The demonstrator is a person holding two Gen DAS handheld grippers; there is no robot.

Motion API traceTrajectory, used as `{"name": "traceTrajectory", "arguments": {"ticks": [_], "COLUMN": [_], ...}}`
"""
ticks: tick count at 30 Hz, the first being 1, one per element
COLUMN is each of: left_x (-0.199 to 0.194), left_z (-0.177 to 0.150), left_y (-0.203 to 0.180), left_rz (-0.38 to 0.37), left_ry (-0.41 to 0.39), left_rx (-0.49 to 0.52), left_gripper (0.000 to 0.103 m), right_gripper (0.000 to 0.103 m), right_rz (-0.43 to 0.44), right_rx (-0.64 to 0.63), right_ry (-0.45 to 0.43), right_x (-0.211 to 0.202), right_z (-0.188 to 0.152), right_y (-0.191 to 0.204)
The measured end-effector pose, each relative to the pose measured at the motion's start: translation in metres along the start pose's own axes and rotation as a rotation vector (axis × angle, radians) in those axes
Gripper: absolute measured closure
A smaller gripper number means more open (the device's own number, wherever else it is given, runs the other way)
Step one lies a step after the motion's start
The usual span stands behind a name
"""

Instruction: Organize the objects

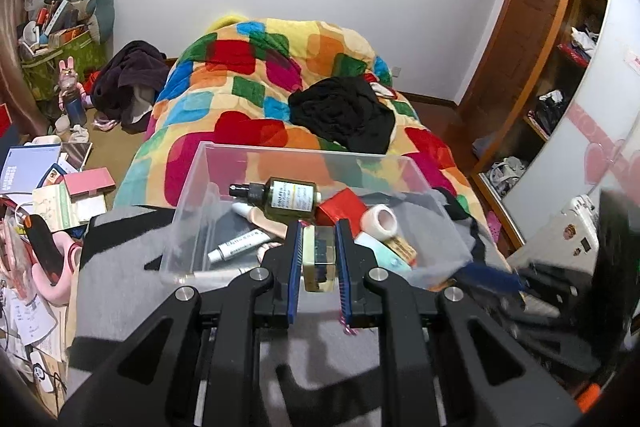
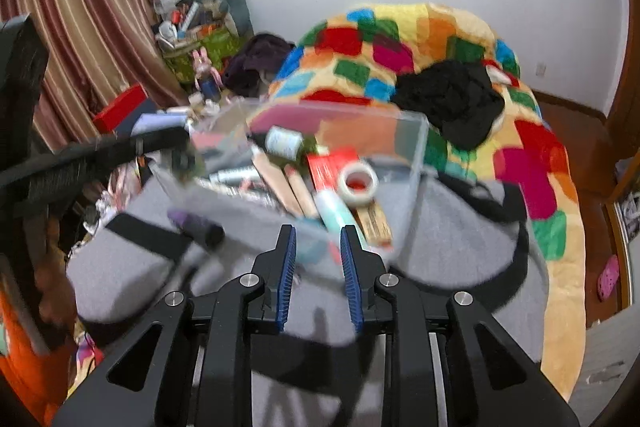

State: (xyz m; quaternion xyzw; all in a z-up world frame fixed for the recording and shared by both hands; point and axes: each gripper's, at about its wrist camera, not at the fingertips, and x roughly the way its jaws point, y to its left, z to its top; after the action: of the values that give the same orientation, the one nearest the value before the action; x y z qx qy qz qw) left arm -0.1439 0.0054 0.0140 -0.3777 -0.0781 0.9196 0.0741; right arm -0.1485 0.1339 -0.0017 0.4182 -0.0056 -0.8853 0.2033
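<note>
A clear plastic bin (image 1: 188,203) sits on a grey blanket (image 1: 120,267) and holds a dark green dropper bottle (image 1: 288,199), tubes (image 1: 240,247), a red box (image 1: 340,211) and a roll of white tape (image 1: 380,221). My left gripper (image 1: 319,227) is shut on a small cream-and-dark rectangular bottle (image 1: 319,259) over the bin's near edge. My right gripper (image 2: 319,233) is open and empty just before the bin (image 2: 416,139), which holds the tape roll (image 2: 359,183) and tubes (image 2: 332,207). A purple-black tube (image 2: 196,227) lies on the blanket left of it.
A bed with a colourful patchwork quilt (image 1: 256,87) and black clothes (image 1: 344,111) lies behind the bin. Cluttered books and boxes (image 1: 52,187) fill the left side. A wooden shelf unit (image 1: 560,67) stands right. Striped curtains (image 2: 80,27) hang left.
</note>
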Motion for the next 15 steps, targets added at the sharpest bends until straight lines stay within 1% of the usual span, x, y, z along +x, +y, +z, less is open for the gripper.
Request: {"name": "traceTrajectory", "arguments": {"ticks": [2,5,7,10,15], "left_x": [0.009,0.027,0.039,0.049,0.059], "left_z": [0.001,0.001,0.000,-0.002,-0.004], "left_y": [0.003,0.007,0.008,0.009,0.009], "left_rz": [0.008,0.020,0.026,0.026,0.007], "left_ry": [0.018,0.056,0.087,0.115,0.144], "left_rx": [-0.007,-0.012,-0.009,-0.005,-0.001], "left_gripper": [0.087,0.087,0.087,0.087,0.087], "right_gripper": [0.069,0.061,0.059,0.057,0.044], "right_rz": [-0.012,-0.046,-0.062,-0.087,-0.120], "right_rx": [0.008,0.028,0.051,0.073,0.139], "right_ry": [0.029,0.068,0.094,0.111,0.112], "right_x": [0.006,0.017,0.025,0.031,0.035], "right_z": [-0.009,-0.022,-0.026,-0.027,-0.027], "right_y": [-0.004,-0.010,-0.015,-0.018,-0.025]}}
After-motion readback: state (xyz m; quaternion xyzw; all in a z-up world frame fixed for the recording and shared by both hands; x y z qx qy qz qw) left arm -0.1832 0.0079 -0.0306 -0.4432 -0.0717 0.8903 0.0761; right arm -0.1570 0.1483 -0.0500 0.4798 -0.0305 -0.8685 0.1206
